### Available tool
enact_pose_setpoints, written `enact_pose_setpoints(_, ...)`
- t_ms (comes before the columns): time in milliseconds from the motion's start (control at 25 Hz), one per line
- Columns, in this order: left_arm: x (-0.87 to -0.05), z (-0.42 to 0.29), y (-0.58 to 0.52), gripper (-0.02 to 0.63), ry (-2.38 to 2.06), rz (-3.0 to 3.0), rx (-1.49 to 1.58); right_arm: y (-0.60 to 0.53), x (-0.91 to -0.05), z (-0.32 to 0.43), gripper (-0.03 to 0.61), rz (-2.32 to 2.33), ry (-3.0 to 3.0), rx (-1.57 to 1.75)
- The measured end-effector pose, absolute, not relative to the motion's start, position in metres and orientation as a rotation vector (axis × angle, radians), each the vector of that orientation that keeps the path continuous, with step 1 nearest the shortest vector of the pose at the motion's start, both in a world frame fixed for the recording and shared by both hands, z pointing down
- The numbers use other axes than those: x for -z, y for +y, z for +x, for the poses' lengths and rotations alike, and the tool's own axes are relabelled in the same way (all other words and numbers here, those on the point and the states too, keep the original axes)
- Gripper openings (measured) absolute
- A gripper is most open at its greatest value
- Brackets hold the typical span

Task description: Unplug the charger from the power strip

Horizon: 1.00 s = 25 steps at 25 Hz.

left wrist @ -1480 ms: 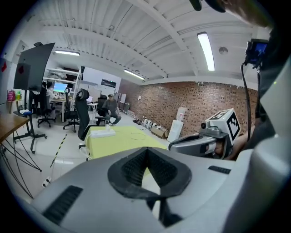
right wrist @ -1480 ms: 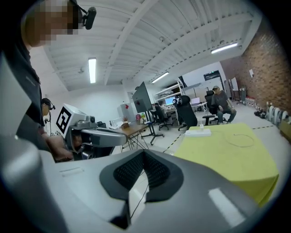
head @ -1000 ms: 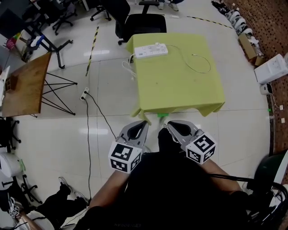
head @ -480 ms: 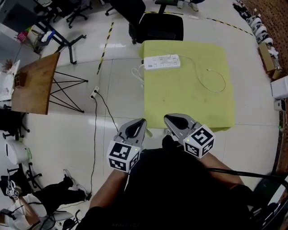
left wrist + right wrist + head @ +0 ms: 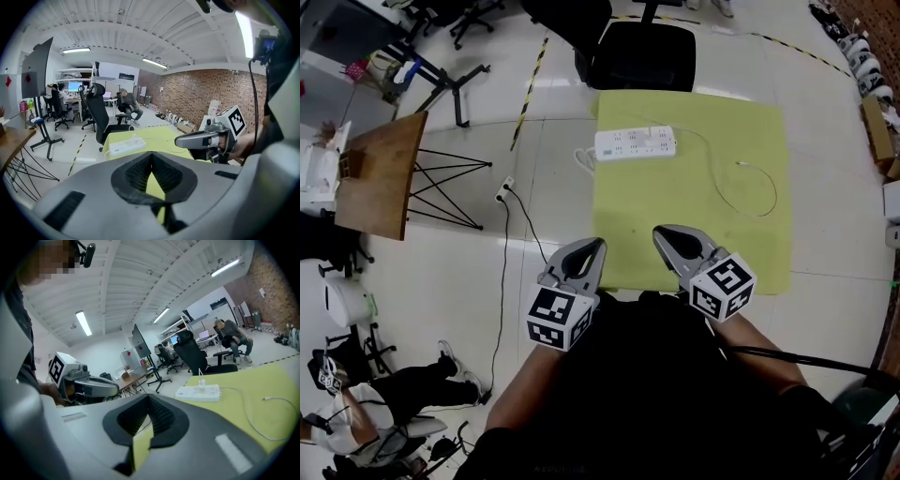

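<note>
Though empty, right gripper (image 5: 664,232) well short of charger (image 5: 202,382).

charger (image 5: 202,382): white, upright, plugged in | power strip (image 5: 636,143): white, flat

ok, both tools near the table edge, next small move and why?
Probably carry the right tool forward over the yellow table toward the power strip, opening its jaws on the way. The charger stands plugged into the strip at the table's far end, well beyond both tools, and the right and left tool are shut and empty.
</note>
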<state>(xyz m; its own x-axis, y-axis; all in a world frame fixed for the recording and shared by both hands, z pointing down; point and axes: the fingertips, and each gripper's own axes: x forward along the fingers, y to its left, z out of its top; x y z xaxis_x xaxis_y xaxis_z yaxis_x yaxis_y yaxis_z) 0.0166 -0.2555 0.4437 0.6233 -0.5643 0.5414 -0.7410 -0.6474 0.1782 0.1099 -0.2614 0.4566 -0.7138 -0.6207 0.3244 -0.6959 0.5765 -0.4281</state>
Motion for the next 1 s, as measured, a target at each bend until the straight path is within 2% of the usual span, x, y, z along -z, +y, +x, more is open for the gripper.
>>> enact_pose_setpoints(800, -0.504, 0.007, -0.338, 0.006, -0.774, 2.521, -0.704, -0.385, -0.541, 0.140, 0.007, 1.406, -2.294, -0.738)
enact_pose_setpoints(920, -0.510, -0.006, -0.344, 0.006, -0.752, 2.513, -0.694, -0.406, -0.565, 0.144, 0.029, 1.448, -2.210, -0.751)
enact_pose_setpoints(1000, -0.515, -0.016, -0.345, 0.006, -0.747, 2.498, -0.692, -0.419, -0.577, 0.147, 0.065, 1.467, -2.164, -0.759)
